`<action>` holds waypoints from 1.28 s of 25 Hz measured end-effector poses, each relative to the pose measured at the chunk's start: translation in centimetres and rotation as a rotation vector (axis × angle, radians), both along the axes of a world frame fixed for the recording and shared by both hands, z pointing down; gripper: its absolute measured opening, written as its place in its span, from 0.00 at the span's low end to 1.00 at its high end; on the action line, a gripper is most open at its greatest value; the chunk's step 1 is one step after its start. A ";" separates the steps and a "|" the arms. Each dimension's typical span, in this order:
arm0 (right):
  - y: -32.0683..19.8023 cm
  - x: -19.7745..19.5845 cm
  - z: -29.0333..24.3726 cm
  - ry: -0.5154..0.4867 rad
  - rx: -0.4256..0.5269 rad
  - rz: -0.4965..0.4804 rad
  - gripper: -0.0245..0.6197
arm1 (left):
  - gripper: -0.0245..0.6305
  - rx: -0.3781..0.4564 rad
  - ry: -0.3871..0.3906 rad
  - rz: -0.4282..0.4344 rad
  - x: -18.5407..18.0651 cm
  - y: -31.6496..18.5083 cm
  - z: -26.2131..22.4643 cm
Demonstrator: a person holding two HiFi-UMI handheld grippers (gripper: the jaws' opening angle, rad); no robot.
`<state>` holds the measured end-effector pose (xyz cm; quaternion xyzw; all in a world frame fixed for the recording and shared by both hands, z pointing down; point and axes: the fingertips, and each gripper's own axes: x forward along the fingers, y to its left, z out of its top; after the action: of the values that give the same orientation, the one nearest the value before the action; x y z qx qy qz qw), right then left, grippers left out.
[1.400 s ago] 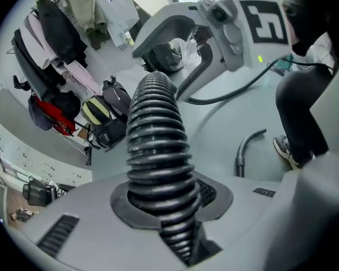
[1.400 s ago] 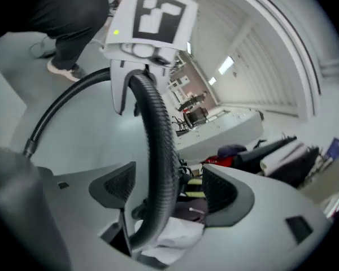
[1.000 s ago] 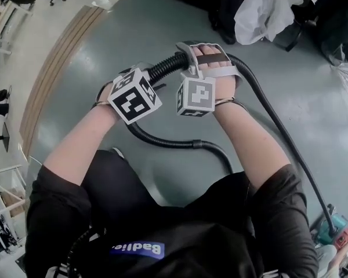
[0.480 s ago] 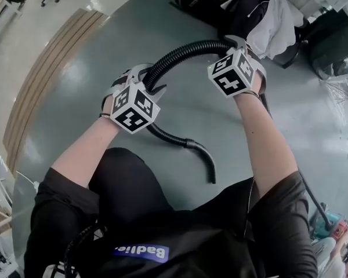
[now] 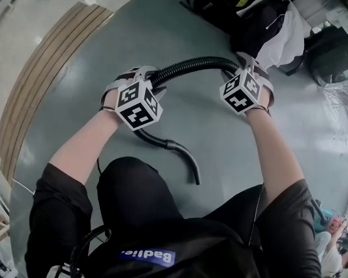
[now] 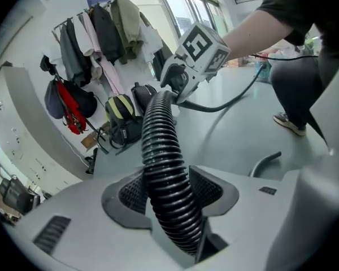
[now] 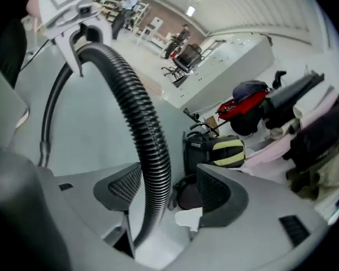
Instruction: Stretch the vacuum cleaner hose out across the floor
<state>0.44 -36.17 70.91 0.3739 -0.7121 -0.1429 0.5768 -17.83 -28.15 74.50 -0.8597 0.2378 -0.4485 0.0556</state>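
Hands are spreading apart: my left gripper (image 5: 144,74) is closing on the hose (image 5: 191,64) arching across to my right gripper (image 5: 243,61), which is opening loosely around it.

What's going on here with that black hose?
A person holds a hand-held gripper in each hand and is working a ribbed black hose, a stretch arched between them above the grey floor. On the left hand-held gripper the jaws have just been closing and look snug on the hose. On the right hand-held gripper they have just been opening; the hose runs loosely between them. Its free end lies curved on the floor by the person's legs, so it isn't stretched out yet.
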 end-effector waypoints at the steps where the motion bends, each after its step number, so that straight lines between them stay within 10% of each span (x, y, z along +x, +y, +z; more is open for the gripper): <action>1: -0.1 -1.2 0.1 0.052 0.024 -0.044 0.48 | 0.37 -0.023 -0.015 0.021 -0.5 -0.5 0.0; 8: 0.8 -17.5 0.7 0.205 0.131 -0.438 0.48 | 0.37 -0.184 -0.095 0.204 -3.5 -1.9 -0.2; 14: -0.4 -21.7 1.2 0.093 0.008 -0.329 0.37 | 0.38 -0.242 -0.157 0.283 -6.3 -1.7 -2.8; 22: -3.4 -19.3 2.3 -0.057 -0.051 -0.189 0.28 | 0.46 0.007 -0.115 0.039 -7.8 -4.9 -2.8; 32: -10.0 -16.2 1.0 -0.347 -0.125 0.081 0.28 | 0.50 0.000 -0.070 -0.419 -17.5 -3.3 6.6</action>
<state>-15.75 -46.12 71.95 0.3848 -0.7927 -0.0084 0.4727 -35.31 -31.44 81.13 -0.7754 0.4092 -0.4799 -0.0306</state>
